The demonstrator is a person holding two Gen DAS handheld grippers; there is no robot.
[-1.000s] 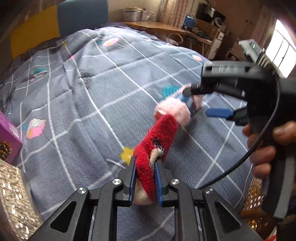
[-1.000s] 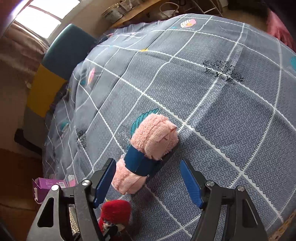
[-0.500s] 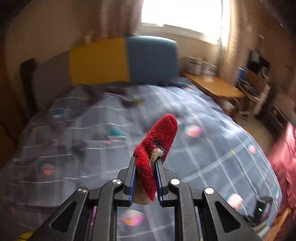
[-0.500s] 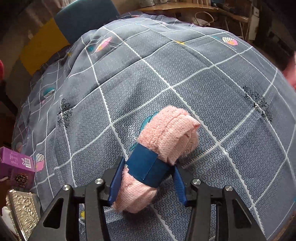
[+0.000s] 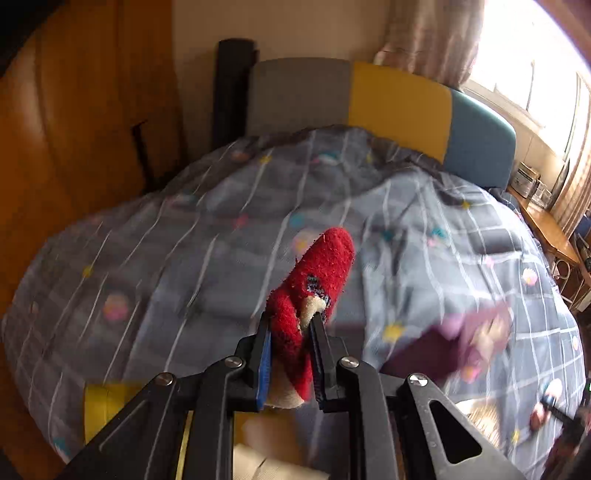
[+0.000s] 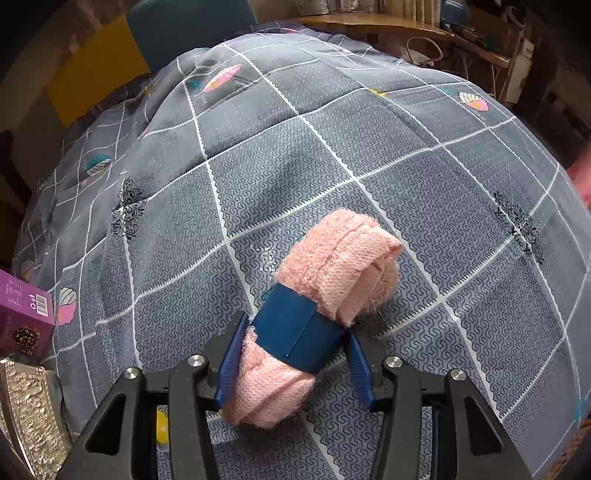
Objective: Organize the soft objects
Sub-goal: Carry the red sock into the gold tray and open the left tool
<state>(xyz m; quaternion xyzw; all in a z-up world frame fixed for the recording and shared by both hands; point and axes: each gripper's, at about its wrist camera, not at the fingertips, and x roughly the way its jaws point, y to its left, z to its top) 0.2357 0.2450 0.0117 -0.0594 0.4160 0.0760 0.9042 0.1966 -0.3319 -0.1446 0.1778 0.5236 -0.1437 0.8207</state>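
Note:
A fuzzy red sock (image 5: 317,280) with a beige patch sticks up from my left gripper (image 5: 290,343), which is shut on its lower part and holds it in the air above the grey checked bedspread (image 5: 184,258). In the right wrist view a rolled pink towel (image 6: 332,273) with a dark blue band (image 6: 295,332) lies on the bedspread (image 6: 332,147). My right gripper (image 6: 295,363) is shut on the towel roll at the band, both blue pads pressing its sides.
A purple box (image 6: 22,314) and a gold patterned box (image 6: 29,413) sit at the bed's left edge; the purple box (image 5: 443,347) is blurred in the left wrist view. A yellow container (image 5: 107,410) lies below the left gripper. A grey, yellow and blue headboard (image 5: 388,103) and a wooden desk (image 6: 388,22) border the bed.
My left gripper swung away with the red sock, from facing the right gripper to facing the headboard. My right gripper closed from open around the pink towel roll to gripping it.

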